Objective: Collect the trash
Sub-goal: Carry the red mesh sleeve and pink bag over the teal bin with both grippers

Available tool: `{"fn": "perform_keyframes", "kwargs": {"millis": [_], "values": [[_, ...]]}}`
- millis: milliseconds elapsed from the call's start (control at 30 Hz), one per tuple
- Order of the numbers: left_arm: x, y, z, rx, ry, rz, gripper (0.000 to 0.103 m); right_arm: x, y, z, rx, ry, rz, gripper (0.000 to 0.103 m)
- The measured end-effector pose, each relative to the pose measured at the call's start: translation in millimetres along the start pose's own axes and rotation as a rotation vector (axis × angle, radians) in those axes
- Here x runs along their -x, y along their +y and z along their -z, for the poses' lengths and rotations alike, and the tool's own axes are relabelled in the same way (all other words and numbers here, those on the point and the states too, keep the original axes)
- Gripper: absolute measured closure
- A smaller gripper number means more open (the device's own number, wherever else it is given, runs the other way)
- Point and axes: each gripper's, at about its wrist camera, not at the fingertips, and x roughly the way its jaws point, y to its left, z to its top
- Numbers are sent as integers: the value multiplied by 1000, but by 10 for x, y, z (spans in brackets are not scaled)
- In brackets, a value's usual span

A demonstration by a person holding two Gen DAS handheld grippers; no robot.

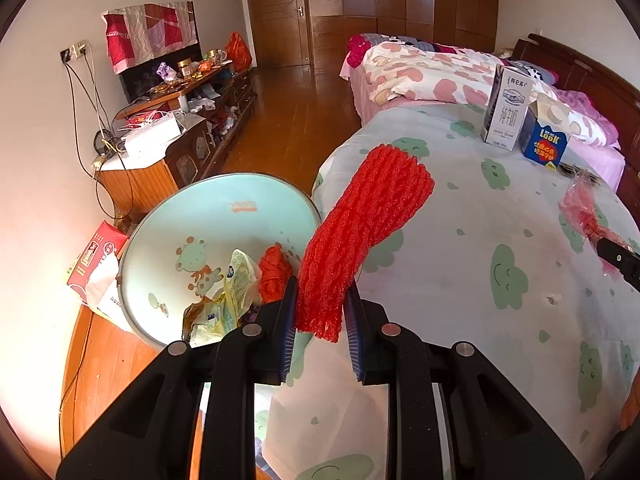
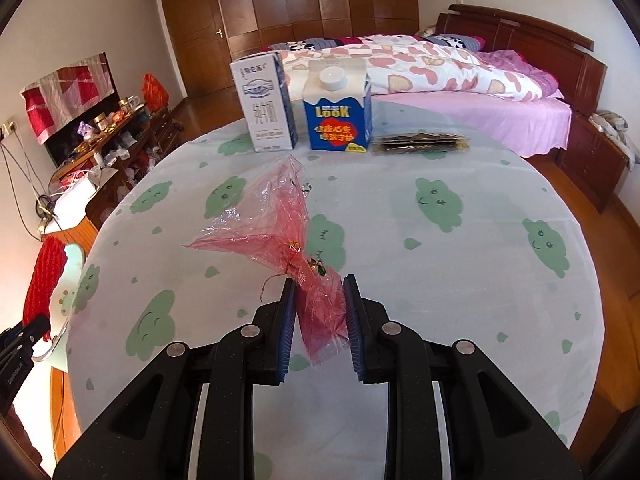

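My left gripper (image 1: 320,300) is shut on a red foam net sleeve (image 1: 360,232) and holds it upright at the table's left edge, beside the pale blue bin (image 1: 192,216). The bin holds wrappers and a red bag (image 1: 274,272). My right gripper (image 2: 318,300) is shut on a crumpled pink cellophane wrapper (image 2: 280,228) just above the cloud-print tablecloth (image 2: 440,280). In the left wrist view the wrapper (image 1: 580,204) and the right gripper's tip show at the right edge. The net sleeve also shows in the right wrist view (image 2: 42,280).
A white milk carton (image 2: 266,104), a blue LOOK carton (image 2: 338,120) and a dark flat packet (image 2: 420,142) stand at the table's far side. A bed (image 2: 460,80) lies behind. A cluttered TV cabinet (image 1: 180,120) lines the left wall. A red box (image 1: 96,260) sits by the bin.
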Motion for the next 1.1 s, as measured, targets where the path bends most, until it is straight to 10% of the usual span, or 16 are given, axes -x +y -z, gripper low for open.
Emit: {"fn": "perform_keyframes", "kwargs": {"millis": [1100], "values": [[14, 970, 19, 166, -18, -95, 81, 150, 1554, 277, 232, 10, -166, 78]]}}
